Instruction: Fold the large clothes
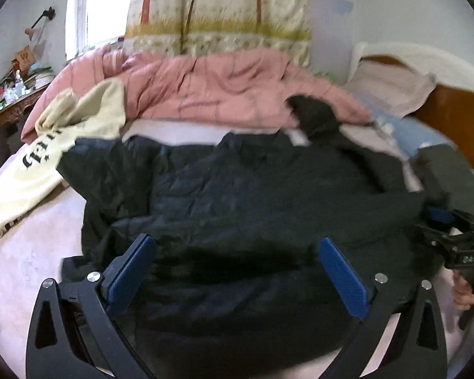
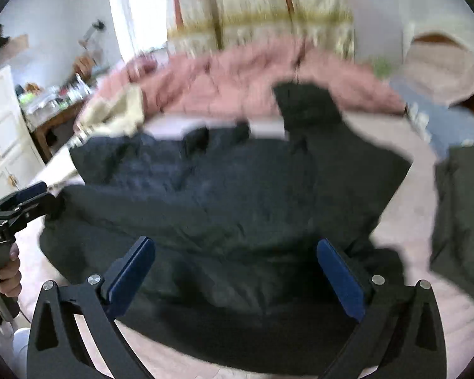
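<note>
A large dark navy jacket (image 1: 237,189) lies crumpled on the pale pink bed sheet (image 1: 25,252), one sleeve (image 1: 316,117) reaching up onto the pink quilt. It also shows in the right wrist view (image 2: 237,195), blurred. My left gripper (image 1: 237,252) is open, its blue pads wide apart just above the jacket's near part. My right gripper (image 2: 237,252) is open the same way over the jacket's near edge. The right gripper also appears at the right edge of the left wrist view (image 1: 442,221), and the left gripper at the left edge of the right wrist view (image 2: 25,199).
A cream T-shirt with black lettering (image 1: 47,158) lies left of the jacket. A pink quilt (image 1: 221,88) is heaped behind, below a curtain (image 1: 218,6). A grey garment (image 2: 461,214) lies to the right. A cluttered desk (image 1: 6,94) stands at far left, a wooden headboard (image 1: 452,110) at right.
</note>
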Available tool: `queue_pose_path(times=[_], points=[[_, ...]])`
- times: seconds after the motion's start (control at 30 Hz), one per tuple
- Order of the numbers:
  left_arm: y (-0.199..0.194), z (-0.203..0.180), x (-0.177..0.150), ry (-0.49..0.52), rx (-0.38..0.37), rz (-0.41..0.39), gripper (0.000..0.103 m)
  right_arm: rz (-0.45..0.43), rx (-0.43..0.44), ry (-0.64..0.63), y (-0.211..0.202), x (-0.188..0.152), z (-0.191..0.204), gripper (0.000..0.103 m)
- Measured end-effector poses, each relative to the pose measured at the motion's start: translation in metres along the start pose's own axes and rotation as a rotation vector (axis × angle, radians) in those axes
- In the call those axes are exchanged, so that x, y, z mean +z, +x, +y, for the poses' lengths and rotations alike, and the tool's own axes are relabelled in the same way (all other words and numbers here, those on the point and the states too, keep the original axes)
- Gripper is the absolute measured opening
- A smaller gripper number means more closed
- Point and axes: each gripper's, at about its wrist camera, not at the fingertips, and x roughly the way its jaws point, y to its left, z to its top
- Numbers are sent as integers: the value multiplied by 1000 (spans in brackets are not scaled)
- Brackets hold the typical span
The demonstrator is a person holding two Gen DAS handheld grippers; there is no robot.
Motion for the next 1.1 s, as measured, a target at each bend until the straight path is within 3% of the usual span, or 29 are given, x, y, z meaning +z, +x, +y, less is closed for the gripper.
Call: queue_pose_path(times=[0.1,0.2,0.3,0.47,0.57,0.73,0.8,0.87,1.0,1.07,1.1], points=[[35,17,-9,-65,54,70,103,47,-32,29,32,-7,-14,103],[53,32,-22,-97,98,80,103,72,12,47,45,-9,-26,103],[64,43,-30,-134,62,138,103,83,23,44,48,-13,-28,103],[68,39,-36,-117,90,151,103,91,9,20,55,-16,-26,103],[44,37,-39,-111,103,76,95,28,32,50,38,-18,-31,103],[-31,45,-56,-96,137,-140,96,-161,-13,73,-30,-27,-49,103],[-47,59,-67,-135,143,-158,99,-190,-67,72,-53,-34,-60,103],[-54,73,-79,-172,204,-158,99,-193,-90,111,-65,-45,-75,103],[-50,98,-87,-228,271,-99,99,-99,-86,274,-62,-65,-115,103],[-27,117,-94,-318,224,35,97,11,-155,327,-45,-72,-129,98],[-15,125,-102,-365,157,98,89,32,-128,355,-40,-78,-135,94]])
